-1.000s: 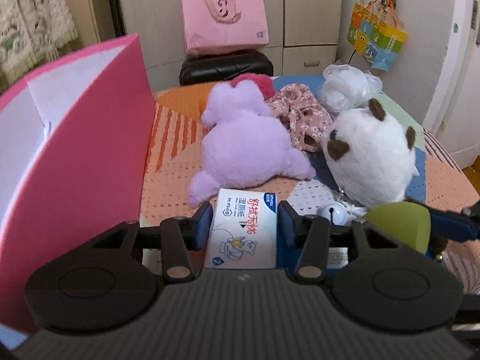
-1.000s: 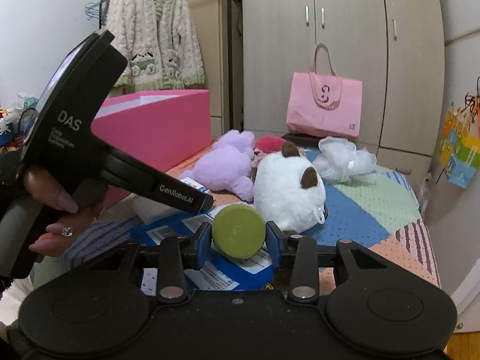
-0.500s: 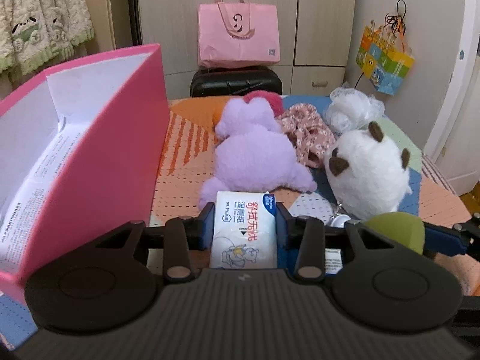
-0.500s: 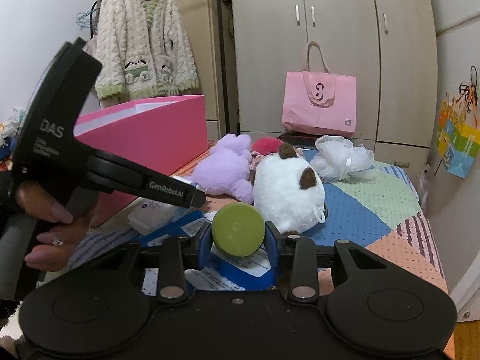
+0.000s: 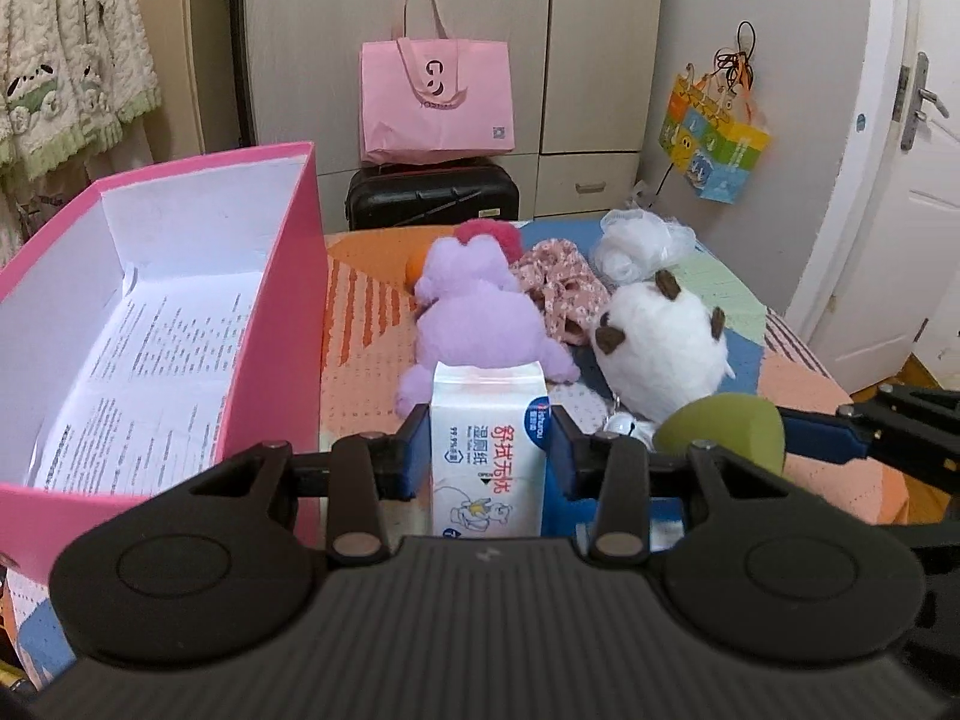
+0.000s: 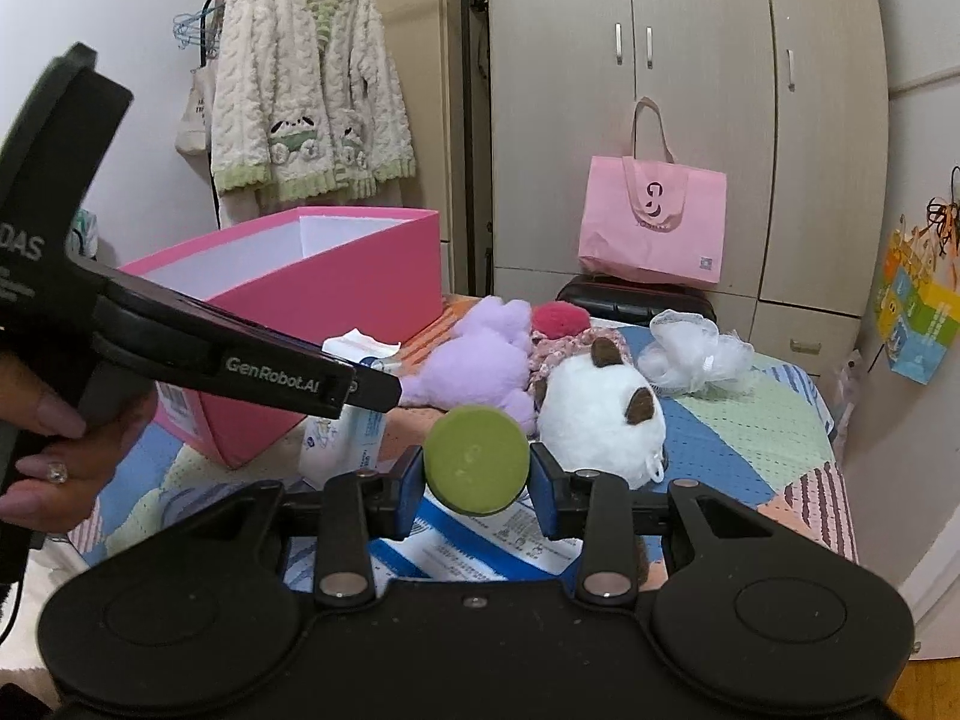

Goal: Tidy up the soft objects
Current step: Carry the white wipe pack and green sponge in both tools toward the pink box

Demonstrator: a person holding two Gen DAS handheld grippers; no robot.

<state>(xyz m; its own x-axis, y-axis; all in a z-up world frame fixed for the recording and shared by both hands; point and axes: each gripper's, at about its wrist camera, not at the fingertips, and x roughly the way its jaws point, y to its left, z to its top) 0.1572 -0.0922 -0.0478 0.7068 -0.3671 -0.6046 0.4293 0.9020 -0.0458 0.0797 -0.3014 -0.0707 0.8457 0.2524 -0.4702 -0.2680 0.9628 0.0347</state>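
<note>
My left gripper (image 5: 487,450) is shut on a white tissue pack (image 5: 487,456) with red and blue print, lifted off the bed beside the open pink box (image 5: 282,324). My right gripper (image 6: 477,474) is shut on a round green sponge (image 6: 477,461), seen in the left wrist view as a green sponge (image 5: 726,432) at the right. On the bed beyond lie a purple plush (image 5: 474,318), a white plush with brown ears (image 5: 660,348), a floral cloth (image 5: 558,282), a red fluffy item (image 5: 489,234) and a white mesh puff (image 5: 642,240).
A person's hand (image 6: 54,450) holds the left tool. A blue-and-white package (image 6: 480,540) lies on the bedspread below the right gripper. A black suitcase (image 5: 432,198) with a pink tote bag (image 5: 435,102) stands past the bed, before wardrobes. A door (image 5: 900,210) is at right.
The left gripper has risen with the tissue pack, so the inside of the pink box shows. The right gripper has risen a little with the sponge.
</note>
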